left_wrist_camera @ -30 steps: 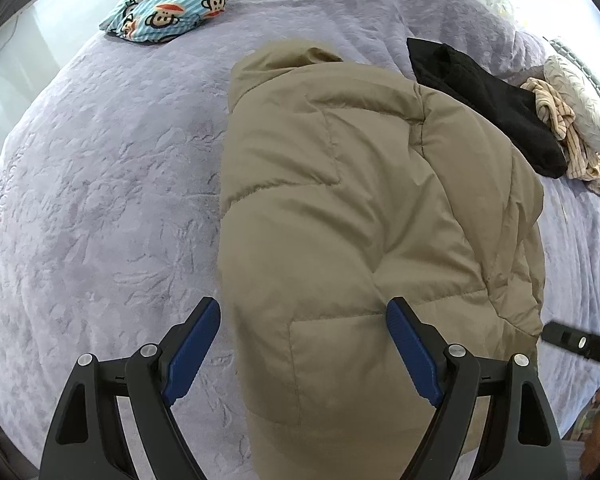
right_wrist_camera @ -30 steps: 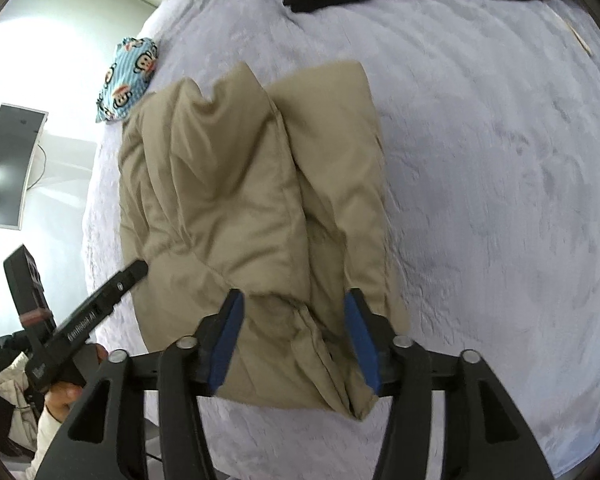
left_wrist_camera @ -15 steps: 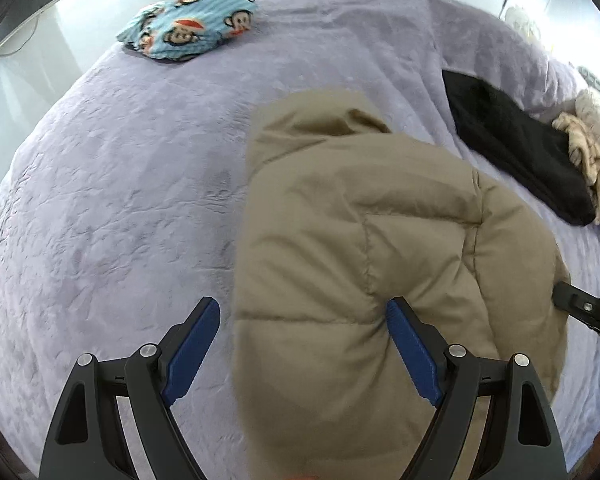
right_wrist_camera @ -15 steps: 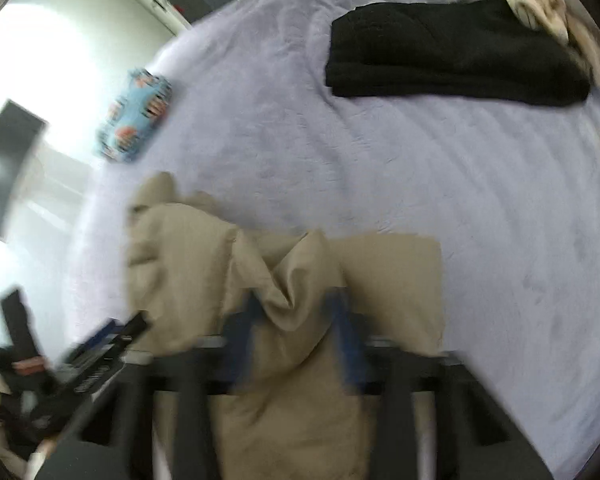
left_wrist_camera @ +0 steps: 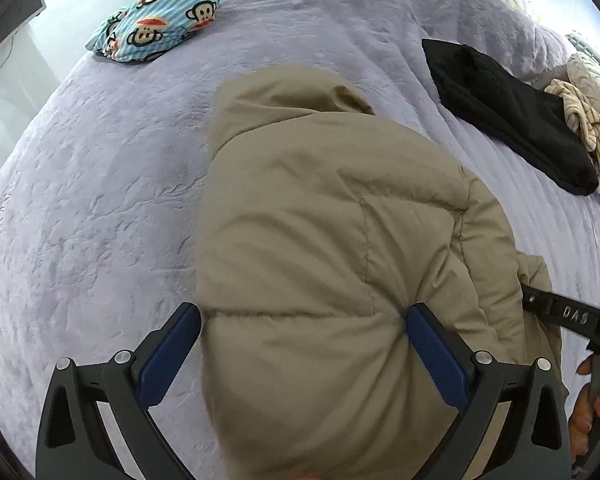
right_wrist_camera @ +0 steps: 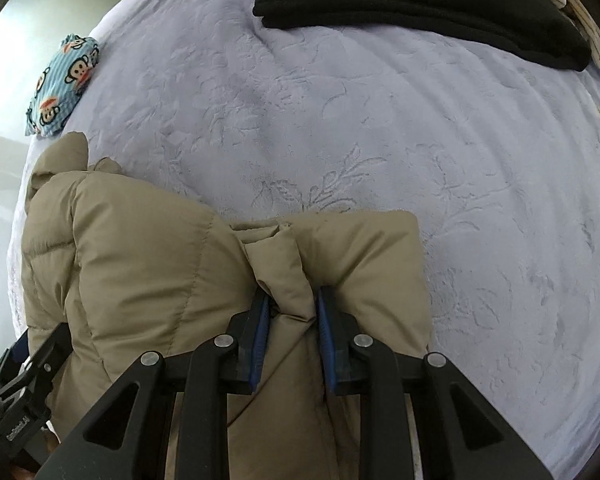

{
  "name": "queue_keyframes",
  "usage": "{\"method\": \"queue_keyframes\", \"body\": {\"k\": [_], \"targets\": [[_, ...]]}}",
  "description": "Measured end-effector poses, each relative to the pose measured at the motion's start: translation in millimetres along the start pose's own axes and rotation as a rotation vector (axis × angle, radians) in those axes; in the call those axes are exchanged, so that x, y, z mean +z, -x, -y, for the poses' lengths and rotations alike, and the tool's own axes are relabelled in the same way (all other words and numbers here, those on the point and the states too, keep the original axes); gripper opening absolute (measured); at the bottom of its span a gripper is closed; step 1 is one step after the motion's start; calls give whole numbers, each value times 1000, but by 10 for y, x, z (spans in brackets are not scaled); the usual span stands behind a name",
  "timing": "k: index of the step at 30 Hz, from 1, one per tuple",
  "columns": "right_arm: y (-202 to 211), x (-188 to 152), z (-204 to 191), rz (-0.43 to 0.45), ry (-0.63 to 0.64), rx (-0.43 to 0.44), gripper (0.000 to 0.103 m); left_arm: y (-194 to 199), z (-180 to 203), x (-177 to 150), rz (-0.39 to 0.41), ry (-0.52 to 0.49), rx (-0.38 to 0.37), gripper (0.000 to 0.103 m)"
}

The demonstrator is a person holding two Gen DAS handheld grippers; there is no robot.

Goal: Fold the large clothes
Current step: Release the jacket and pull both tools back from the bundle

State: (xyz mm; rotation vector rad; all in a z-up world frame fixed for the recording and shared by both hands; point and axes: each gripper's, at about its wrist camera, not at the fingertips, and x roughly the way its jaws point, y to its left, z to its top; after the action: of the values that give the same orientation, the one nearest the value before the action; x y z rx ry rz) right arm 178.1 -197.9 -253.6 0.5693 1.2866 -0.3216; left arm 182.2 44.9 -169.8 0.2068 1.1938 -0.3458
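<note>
L gripper point(left_wrist_camera: 302, 344) has its claw spread wide, blue pads point(left_wrist_camera: 168, 352) either side of the khaki puffer jacket point(left_wrist_camera: 332, 240), w/ the padded bulk bulging up between them. No pinch there; judging by the pose, it's bracing or lifting the fold while the other side pulls. Jacket sits mid-bed on the lavender bedspread point(left_wrist_camera: 100, 200), hood end toward 12 o'clock in L view. Shell is smooth matte nylon-type, quilted in wide baffles, puffy, so it'll spring back and resist a flat crease.

At 10 o'clock, a blue monkey-print bundle point(left_wrist_camera: 156, 28), soft & crumpled. At 2 o'clock, a black folded garment point(left_wrist_camera: 512, 120), fleecy, flat, likely parked clear of the work area.

R gripper point(right_wrist_camera: 290, 320) is clamped on a bunched ridge of jacket edge, pads nearly together. Bedspread is plush w/ embossed leaf pattern, prob. grippy enough to hold the lower layer.
</note>
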Motion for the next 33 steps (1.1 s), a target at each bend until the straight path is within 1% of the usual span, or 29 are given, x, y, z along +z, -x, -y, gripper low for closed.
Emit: {"method": "queue_keyframes", "body": {"k": [1,2,7,11,14,17,20,22,24,28,29,31,33], "targets": [[32,-8,11,-1,-7,8,25,36,-11,-15,2,-6,6,103],[81,-15,18,-4,-15,19,28,92,-26,-45,6,-17,19,103],[359,-142,41,15,-16,38,29,295,-122,-254,3,-21,37,103],[583,-378,98,20,-34,56,32,454,-204,-441,2,-14,38,103],[733,-601,147,17,-41,62,38,564,-313,-632,-10,-1,35,103],[868,-838,226,15,-60,69,42,639,-415,-841,-33,-2,61,103],[985,-1063,279,15,-64,59,43,696,-478,-1008,-50,-12,65,103],[1047,-1218,322,6,-55,49,43,745,-484,-1116,-56,-20,55,103],[1095,-1323,380,-2,-48,43,45,795,-457,-1194,-52,-32,74,103],[1173,-1527,446,-22,-36,29,47,887,-420,-1294,-43,-47,147,103],[1188,-1553,456,-24,-34,28,47,892,-411,-1307,-45,-49,153,103],[1218,-1606,468,-34,-38,34,47,926,-404,-1310,-47,-47,147,103],[1238,-1647,438,-43,-33,38,47,1004,-412,-1340,-45,-31,107,103]]}}
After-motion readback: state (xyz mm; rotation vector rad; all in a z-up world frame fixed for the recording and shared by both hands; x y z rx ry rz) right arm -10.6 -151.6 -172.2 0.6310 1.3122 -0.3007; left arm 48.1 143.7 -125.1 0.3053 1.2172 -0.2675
